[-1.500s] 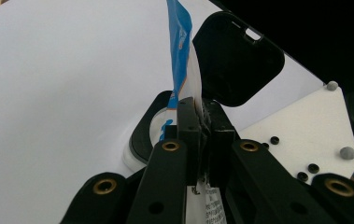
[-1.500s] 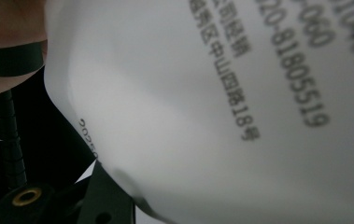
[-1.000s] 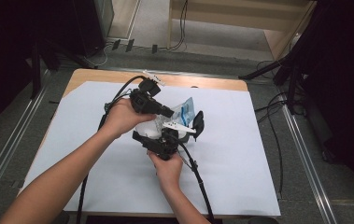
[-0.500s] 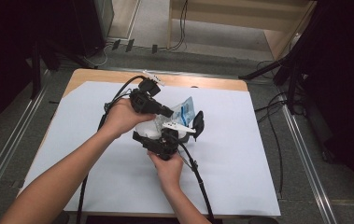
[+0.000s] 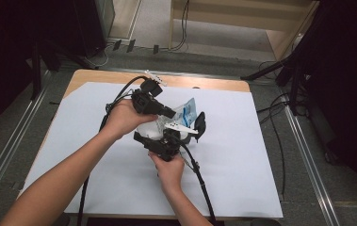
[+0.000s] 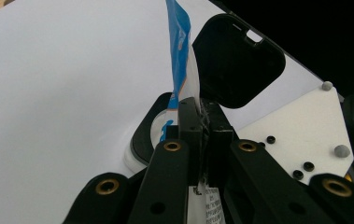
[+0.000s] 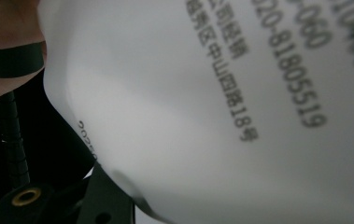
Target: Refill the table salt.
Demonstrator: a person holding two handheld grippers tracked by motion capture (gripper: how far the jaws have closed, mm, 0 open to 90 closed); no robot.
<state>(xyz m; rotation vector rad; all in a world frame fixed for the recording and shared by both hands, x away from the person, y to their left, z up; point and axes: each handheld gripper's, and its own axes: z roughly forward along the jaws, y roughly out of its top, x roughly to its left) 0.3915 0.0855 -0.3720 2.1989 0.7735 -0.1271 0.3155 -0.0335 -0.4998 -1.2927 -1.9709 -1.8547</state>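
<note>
Left gripper (image 6: 201, 109): jaws pinched tight on a blue-and-white pouch (image 6: 180, 60), which stands up between them. Beyond its tips: a black box (image 6: 156, 128) with its lid (image 6: 235, 63) raised. Right gripper (image 5: 185, 132): just beside the left, state cannot be told; the pouch's printed white back (image 7: 221, 102) blocks its camera. White sheet (image 5: 261, 155) beneath both.

Wooden table (image 5: 91, 76) covered by white sheet (image 5: 242, 155). Grey carpet floor (image 5: 308, 188) around it, metal rails (image 5: 303, 155) along both sides. Light wood furniture (image 5: 242, 19) behind, cables (image 5: 183, 23) on floor. Dark black areas left and right.
</note>
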